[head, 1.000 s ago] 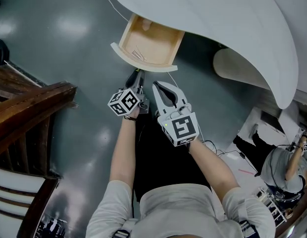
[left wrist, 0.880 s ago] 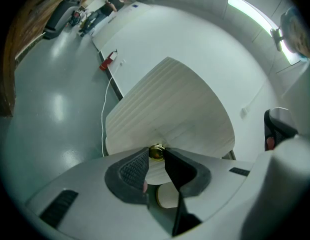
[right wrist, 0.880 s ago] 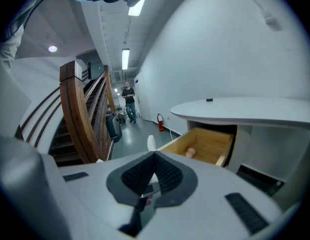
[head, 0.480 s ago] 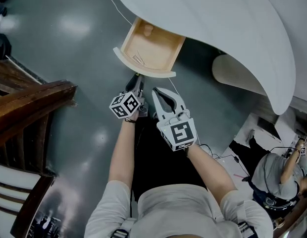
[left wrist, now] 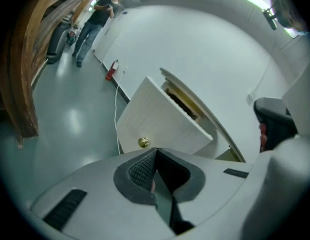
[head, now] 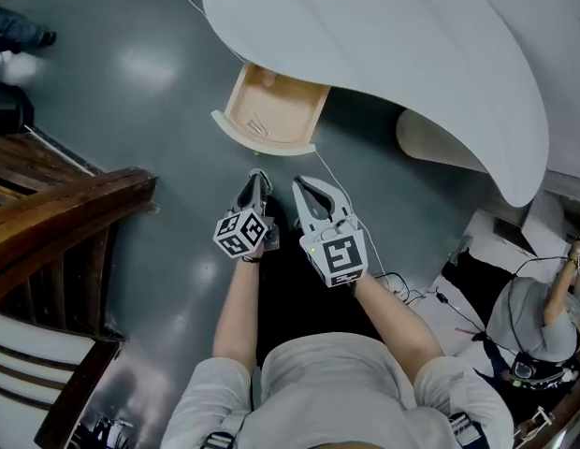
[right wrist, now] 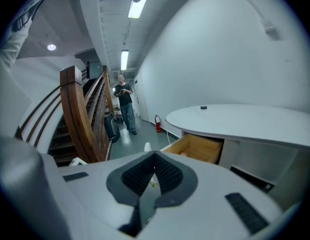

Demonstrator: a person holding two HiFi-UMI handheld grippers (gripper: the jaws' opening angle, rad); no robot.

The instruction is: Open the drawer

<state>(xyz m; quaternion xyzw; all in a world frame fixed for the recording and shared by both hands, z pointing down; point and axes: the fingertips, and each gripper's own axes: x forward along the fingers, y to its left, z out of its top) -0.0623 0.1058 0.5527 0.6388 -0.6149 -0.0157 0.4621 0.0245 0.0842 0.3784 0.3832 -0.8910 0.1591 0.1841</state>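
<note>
Standing pulled out beneath the table, the drawer looks light, stiff wood, likely easy-sliding; grip its small brass knob. Left tool has just closed on nothing; right tool is together, both short of the table.

I can read no word, number or brand anywhere. The cube on my left gripper and its twin on my right gripper bear only black-and-white square markers.

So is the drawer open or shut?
Open. The drawer sticks out from under the white table, and its wooden inside shows from above.
</note>
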